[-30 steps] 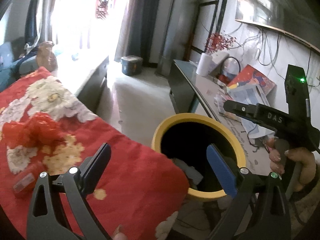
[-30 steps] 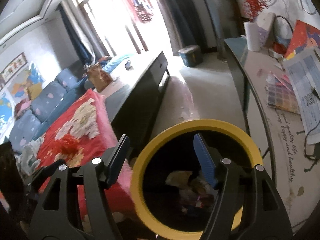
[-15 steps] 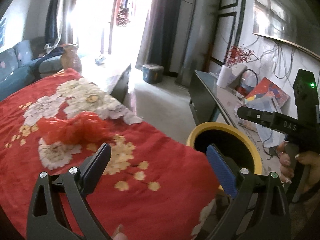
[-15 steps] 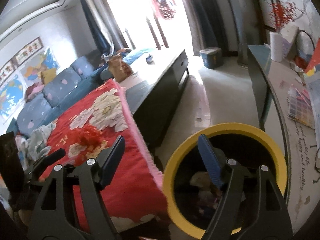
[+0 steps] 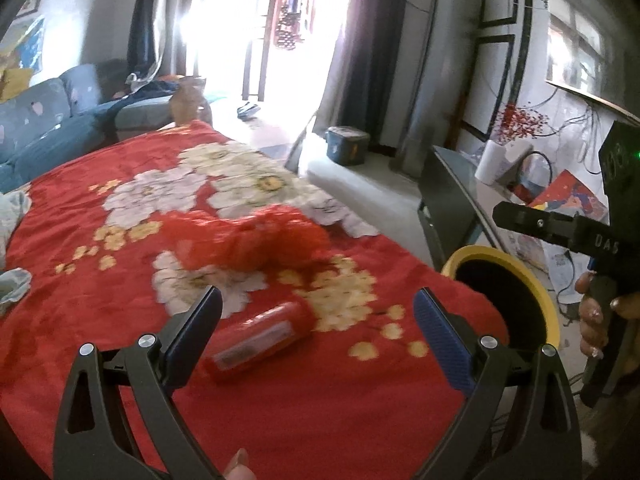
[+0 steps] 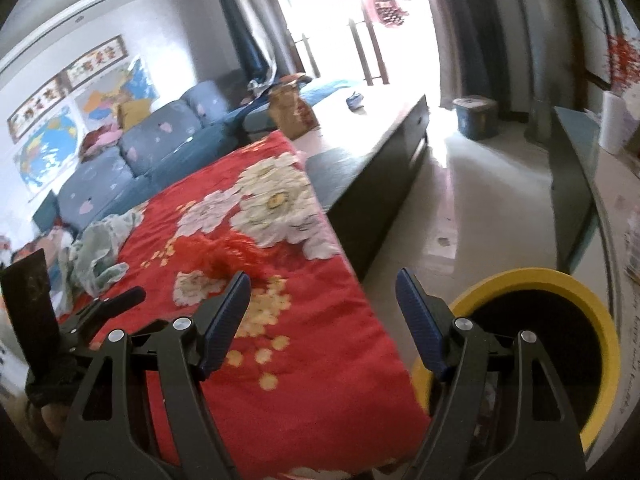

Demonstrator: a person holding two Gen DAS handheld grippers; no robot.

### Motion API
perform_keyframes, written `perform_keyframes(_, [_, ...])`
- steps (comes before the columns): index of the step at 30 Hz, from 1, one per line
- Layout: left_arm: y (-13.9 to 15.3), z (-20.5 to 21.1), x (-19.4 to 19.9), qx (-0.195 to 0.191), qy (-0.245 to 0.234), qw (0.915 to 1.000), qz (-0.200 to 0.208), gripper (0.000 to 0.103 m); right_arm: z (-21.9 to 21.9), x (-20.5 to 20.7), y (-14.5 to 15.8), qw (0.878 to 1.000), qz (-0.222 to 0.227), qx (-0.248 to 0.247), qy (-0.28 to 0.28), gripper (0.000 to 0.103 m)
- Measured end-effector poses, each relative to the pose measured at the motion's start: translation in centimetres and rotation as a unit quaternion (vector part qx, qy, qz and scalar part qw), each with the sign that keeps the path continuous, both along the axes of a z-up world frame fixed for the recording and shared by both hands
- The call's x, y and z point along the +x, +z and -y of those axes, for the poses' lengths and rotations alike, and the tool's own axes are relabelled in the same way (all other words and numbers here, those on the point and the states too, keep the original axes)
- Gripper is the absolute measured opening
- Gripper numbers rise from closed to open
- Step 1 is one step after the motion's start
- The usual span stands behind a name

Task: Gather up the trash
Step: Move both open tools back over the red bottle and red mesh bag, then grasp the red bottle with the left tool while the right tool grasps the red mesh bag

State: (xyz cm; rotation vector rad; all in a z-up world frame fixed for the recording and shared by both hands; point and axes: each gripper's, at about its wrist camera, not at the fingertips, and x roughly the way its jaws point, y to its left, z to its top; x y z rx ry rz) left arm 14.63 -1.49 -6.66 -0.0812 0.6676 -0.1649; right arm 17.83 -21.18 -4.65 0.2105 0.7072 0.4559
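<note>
On the far left of your view, beyond the red floral blanket, a blue sofa runs along the wall, and a pale crumpled cloth lies at the blanket's left edge, between sofa and blanket.

Your left gripper hangs over the blanket with its jaws spread wide and nothing between the pads. A red plastic bottle lies on its side on the blanket, just ahead of the left finger and pointing up toward the right. Farther up the blanket from the bottle sits a crumpled red plastic bag, resting on the blanket's flower pattern; it is blurred, so its exact shape is hard to read.

Your right gripper is also spread open and empty, held above the blanket's right edge. From its camera the red bag shows just above the left finger tip, toward the middle of the blanket.

To the right of the blanket, standing on the floor just beside its edge, is the yellow-rimmed bin, dark inside. In the left wrist view your right hand grips the handle of its tool just right of the bin. Beyond the bin a table along the wall carries a white paper roll.
</note>
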Motion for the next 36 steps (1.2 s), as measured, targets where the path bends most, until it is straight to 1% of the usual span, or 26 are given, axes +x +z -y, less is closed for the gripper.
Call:
perform_keyframes(5, [-0.6,-2.8,0.4,0.0,0.019,0.9997,-0.012,0.093,-3.7,1.6,-0.4,0.999,-0.008,-0.013,0.039,0.067])
perform_keyframes(9, [-1.3,-4.3,0.7,-0.006,0.017,0.9996,-0.021,0.092,-6.5,2.9,-1.4,0.997,-0.019,-0.029,0.07,0.067])
perform_keyframes(10, [-1.5,-4.5,0.9,-0.01,0.009,0.9995,-0.027,0.092,-7.3,3.3,-1.6,0.996,-0.023,-0.034,0.078,0.067])
perform_keyframes(15, [-2.6,-4.4,1.7,-0.012,-0.029,0.9984,-0.047,0.084,-10.2,5.2,-2.5,0.992,-0.032,-0.055,0.108,0.067])
perform_keyframes(20, [-3.7,-4.4,2.4,-0.015,-0.047,0.997,-0.059,0.079,-12.3,7.3,-3.7,0.987,-0.055,-0.063,0.135,0.066])
perform_keyframes(21, [-3.9,-4.5,2.5,-0.018,-0.048,0.9968,-0.062,0.077,-12.7,7.6,-4.0,0.986,-0.06,-0.066,0.14,0.062])
perform_keyframes(25, [-4.4,-4.8,3.2,-0.031,-0.056,0.9955,-0.07,0.074,-14.0,8.8,-5.1,0.982,-0.082,-0.064,0.154,0.052])
perform_keyframes(27, [-4.6,-4.7,3.5,-0.034,-0.061,0.9947,-0.075,0.073,-14.6,9.0,-5.6,0.98,-0.09,-0.064,0.163,0.032])
perform_keyframes(30, [-5.1,-4.3,3.6,-0.031,-0.07,0.9935,-0.084,0.072,-14.8,8.7,-6.2,0.979,-0.095,-0.062,0.171,0.016])
perform_keyframes(32, [-5.2,-4.2,3.5,-0.031,-0.072,0.993,-0.088,0.07,-14.4,8.3,-6.3,0.979,-0.091,-0.06,0.171,0.012])
perform_keyframes(36, [-5.4,-3.8,3.4,-0.026,-0.078,0.992,-0.095,0.059,-12.9,7.7,-6.3,0.984,-0.088,-0.044,0.15,0.01])
